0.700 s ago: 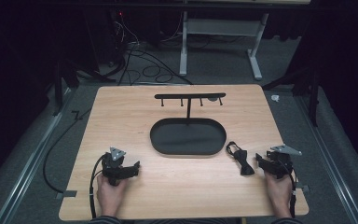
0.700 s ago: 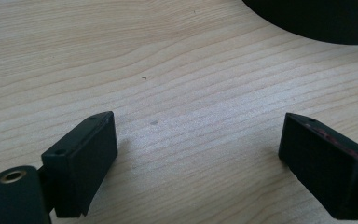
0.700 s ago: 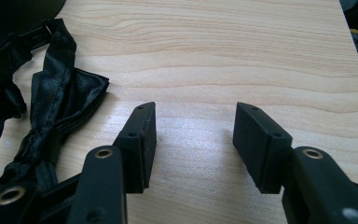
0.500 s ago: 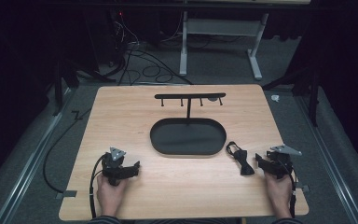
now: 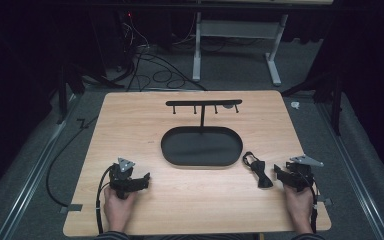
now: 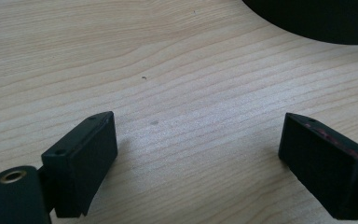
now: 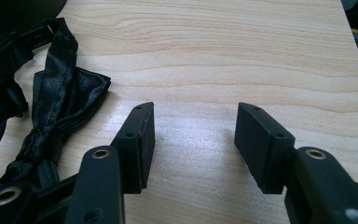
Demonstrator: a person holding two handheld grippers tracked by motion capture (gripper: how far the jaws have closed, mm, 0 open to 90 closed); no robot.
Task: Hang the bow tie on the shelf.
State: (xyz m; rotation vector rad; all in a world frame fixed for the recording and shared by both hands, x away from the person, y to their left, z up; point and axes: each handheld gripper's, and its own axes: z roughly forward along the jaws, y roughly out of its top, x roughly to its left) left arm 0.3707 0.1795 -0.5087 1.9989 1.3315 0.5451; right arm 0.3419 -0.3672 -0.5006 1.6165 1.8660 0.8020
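Lying beside the bare black tray [image 5: 180,155], a bow tie [image 5: 257,170]; both claws wide open, empty.

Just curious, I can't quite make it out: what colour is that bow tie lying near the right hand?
Black and satiny, the bow tie shows best in the right gripper view.

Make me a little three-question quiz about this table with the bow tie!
1. True or false: the bow tie lies inside the tray.
2. Which gripper is nearer the bow tie? A) left gripper B) right gripper
3. Fill in: both grippers' jaws are ____.

Key: 1 false, it lies on the table beside the tray. 2 B. 3 open, with nothing between them.
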